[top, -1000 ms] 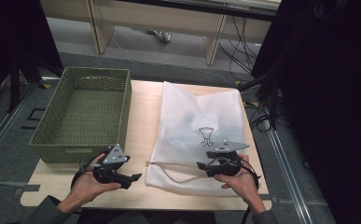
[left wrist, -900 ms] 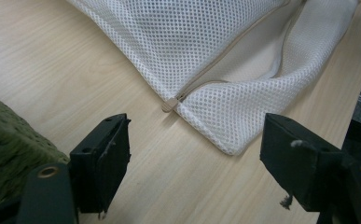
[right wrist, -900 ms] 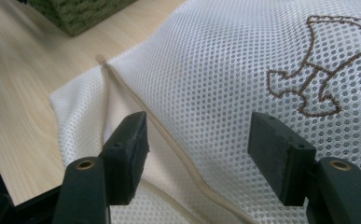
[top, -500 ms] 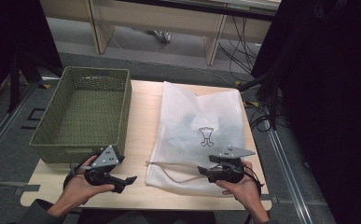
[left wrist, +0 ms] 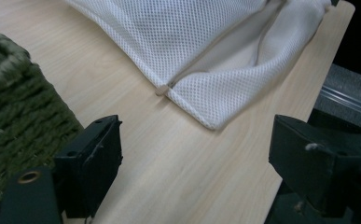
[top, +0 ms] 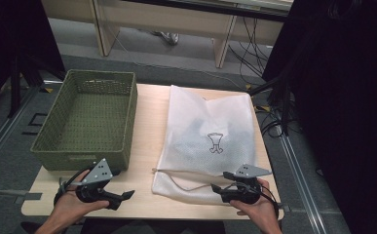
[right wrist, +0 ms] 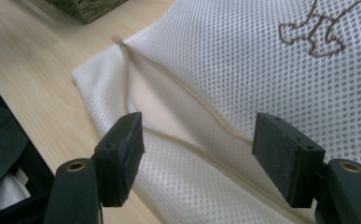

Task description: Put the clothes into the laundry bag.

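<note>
- Mesh laundry bag (top: 208,146): white, flat, on the right half of the tabletop (top: 147,122), zipper mouth (right wrist: 178,98) gaping along the near edge.
- Left gripper (top: 109,195): by the near-left corner, drawn back from the bag since a second ago; jaws just spread wide, empty, over bare wood.
- Woven basket (top: 86,119): olive, coarse, rectangular, at the left edge.
- Right gripper (top: 220,189): at the bag's near hem, jaws just widened, released, nothing pinched; bag freed, probably ready for unloading.
- Fabric: fine honeycomb net, beige zip tape, small embroidered emblem (top: 216,142).
</note>
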Demonstrator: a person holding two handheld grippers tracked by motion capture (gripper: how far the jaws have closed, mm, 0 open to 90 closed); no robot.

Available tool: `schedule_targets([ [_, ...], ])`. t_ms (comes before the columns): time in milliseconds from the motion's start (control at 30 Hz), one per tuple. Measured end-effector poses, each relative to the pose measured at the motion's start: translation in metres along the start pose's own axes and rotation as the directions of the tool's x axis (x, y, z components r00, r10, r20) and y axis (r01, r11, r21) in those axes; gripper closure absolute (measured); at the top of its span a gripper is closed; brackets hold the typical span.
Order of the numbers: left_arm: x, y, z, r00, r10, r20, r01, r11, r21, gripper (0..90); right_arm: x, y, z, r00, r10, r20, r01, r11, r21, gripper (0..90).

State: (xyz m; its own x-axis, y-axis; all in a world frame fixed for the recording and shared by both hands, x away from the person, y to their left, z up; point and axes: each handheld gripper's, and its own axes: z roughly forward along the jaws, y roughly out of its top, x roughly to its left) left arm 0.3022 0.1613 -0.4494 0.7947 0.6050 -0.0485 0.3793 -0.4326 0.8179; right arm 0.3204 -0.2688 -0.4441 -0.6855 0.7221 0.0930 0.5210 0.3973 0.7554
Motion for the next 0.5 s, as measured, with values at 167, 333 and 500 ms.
schedule_targets([
  [167,-0.0009,-0.0009,0.0024,0.9996,0.028,0.002,-0.028,0.9996,0.000,16.5,0.0006,-0.0087,-0.0043,0.9999,-0.006,0.011,0.006,1.000,0.011,34.1],
  [333,0.0004,-0.0013,0.0022,0.9999,0.016,0.000,-0.016,0.9998,0.015,16.5,-0.0025,-0.0098,-0.0046,0.9996,-0.029,0.005,0.029,0.999,0.015,34.0],
  [500,0.0007,-0.0017,0.0030,0.9997,0.024,-0.007,-0.024,0.9997,0.008,16.5,-0.0037,-0.0101,-0.0035,0.9996,-0.024,-0.015,0.025,0.999,0.021,33.8],
])
